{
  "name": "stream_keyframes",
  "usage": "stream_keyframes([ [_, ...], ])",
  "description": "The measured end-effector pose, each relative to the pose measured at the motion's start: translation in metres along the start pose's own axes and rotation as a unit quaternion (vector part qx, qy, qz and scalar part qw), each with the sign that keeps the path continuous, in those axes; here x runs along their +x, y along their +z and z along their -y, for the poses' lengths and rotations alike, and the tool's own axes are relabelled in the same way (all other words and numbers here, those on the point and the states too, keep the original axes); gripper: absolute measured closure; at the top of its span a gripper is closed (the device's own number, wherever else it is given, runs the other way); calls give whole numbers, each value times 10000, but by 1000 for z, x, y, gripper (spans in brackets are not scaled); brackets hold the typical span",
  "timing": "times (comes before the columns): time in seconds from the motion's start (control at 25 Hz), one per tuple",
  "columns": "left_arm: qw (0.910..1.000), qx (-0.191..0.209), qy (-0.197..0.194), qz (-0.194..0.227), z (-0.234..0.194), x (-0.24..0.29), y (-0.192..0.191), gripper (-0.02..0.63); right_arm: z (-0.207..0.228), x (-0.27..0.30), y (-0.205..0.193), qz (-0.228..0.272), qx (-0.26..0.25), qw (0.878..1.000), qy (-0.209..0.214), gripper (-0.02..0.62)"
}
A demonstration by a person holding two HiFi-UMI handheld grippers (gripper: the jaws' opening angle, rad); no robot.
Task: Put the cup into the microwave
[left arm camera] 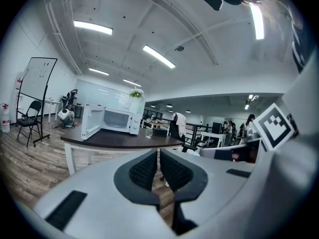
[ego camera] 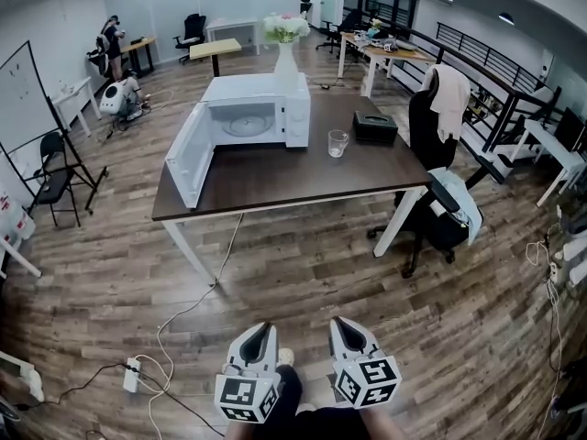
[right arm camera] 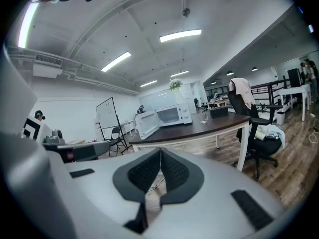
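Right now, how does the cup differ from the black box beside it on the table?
The cup is clear glass; the box is black and opaque. The cup is round and small; the box is wider and rectangular. The cup stands nearer the microwave; the box sits farther right. Both rest on the table, untouched.
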State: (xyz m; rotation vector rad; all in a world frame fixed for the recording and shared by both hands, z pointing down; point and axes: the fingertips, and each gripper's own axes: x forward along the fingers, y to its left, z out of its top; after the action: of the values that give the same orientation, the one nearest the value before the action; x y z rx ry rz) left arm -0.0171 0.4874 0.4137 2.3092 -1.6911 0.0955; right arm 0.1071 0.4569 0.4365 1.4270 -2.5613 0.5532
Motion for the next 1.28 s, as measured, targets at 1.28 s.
stream_keyframes([
  [1.28,9981,271,-546,-30,-118,168,65,600,31,182,79,265,193,9989,-341,603],
])
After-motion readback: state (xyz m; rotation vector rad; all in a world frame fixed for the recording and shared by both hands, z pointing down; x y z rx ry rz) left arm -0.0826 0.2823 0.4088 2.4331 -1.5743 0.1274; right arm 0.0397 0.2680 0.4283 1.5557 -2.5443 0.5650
